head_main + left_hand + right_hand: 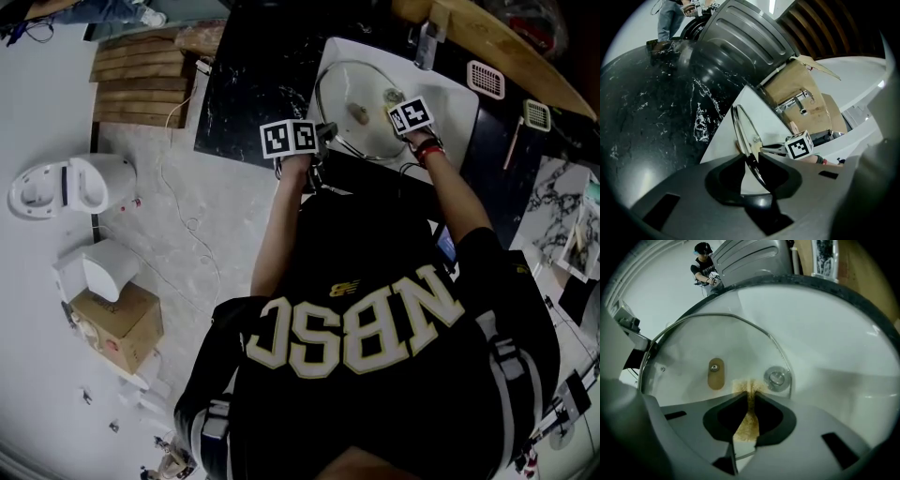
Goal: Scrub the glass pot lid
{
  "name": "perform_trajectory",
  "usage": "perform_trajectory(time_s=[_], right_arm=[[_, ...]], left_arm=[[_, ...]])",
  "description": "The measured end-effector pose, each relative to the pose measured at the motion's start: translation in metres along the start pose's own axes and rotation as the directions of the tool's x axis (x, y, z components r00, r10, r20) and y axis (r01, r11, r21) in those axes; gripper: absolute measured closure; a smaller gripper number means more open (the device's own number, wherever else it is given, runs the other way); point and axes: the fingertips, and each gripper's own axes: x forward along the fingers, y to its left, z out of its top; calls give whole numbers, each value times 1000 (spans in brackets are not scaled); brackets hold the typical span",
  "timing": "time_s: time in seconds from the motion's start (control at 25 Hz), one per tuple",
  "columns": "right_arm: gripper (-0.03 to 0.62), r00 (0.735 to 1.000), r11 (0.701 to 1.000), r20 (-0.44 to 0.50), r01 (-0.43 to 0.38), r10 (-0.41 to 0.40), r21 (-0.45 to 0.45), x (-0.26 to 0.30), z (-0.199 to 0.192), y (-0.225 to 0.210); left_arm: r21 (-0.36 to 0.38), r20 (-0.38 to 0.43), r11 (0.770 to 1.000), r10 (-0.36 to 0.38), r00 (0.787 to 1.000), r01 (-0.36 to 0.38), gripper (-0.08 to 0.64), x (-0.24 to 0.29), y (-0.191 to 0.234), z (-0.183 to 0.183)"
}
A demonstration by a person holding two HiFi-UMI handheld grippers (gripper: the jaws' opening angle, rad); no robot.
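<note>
**Scrubbing in hand: lid braced, pad on the glass**

The glass pot lid (361, 105) sits in the white sink (457, 105) at the far side of the black marble bench (244, 94), propped at a tilt, not lying flat. The left gripper (751, 158) steadies it from the near left: its fingers (725, 174) are closed on the metal rim, which runs edge-on between them. The right gripper (749, 397) points steeply down at the lid's face, its fingers (727, 416) pinched tight on a yellow-brown scouring pad (746, 423). The pad's tip meets the glass just right of the tan handle (716, 373) and left of the sink drain (777, 377), which appears to show through the glass.

By my reading the scrubbing step is under way, with little of the surface covered so far; how clean the glass is cannot be told. The next move calls for firm strokes of the pad across the face, working round the handle and out to the rim. The left grip must hold against that push, since a thin rim held this way could twist or slip
</note>
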Motion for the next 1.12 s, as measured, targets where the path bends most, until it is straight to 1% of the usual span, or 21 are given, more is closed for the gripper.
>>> perform_trajectory(time_s=[0.12, 0.2, 0.36, 0.56, 0.72, 0.92, 1.12], right_arm=[[541, 999, 999, -23, -31, 30, -31, -5, -3, 18], [546, 999, 998, -24, -48, 47, -37, -7, 0, 29], [546, 997, 997, -7, -75, 75, -24, -10, 5, 46], [546, 988, 989, 46, -146, 145, 21, -13, 21, 66], [543, 985, 988, 79, -155, 153, 14, -12, 30, 70], [534, 970, 981, 172, -184, 172, 56, -7, 43, 68], [526, 953, 971, 203, -236, 225, 35, -3, 51, 64]], left_arm=[[-6, 3, 1000, -7, 1000, 7, 460, -1, 1, 1], [-15, 6, 1000, -16, 1000, 16, 460, -2, 1, 2], [-18, 8, 1000, -23, 1000, 23, 461, -2, 0, 2], [-17, 2, 1000, -22, 1000, 22, 461, -2, 0, 1], [-19, -1, 1000, -23, 1000, 23, 460, -3, 0, 2], [-16, -9, 1000, -24, 1000, 24, 460, -2, -1, 2], [-18, -9, 1000, -24, 1000, 24, 460, -2, 0, 1]])
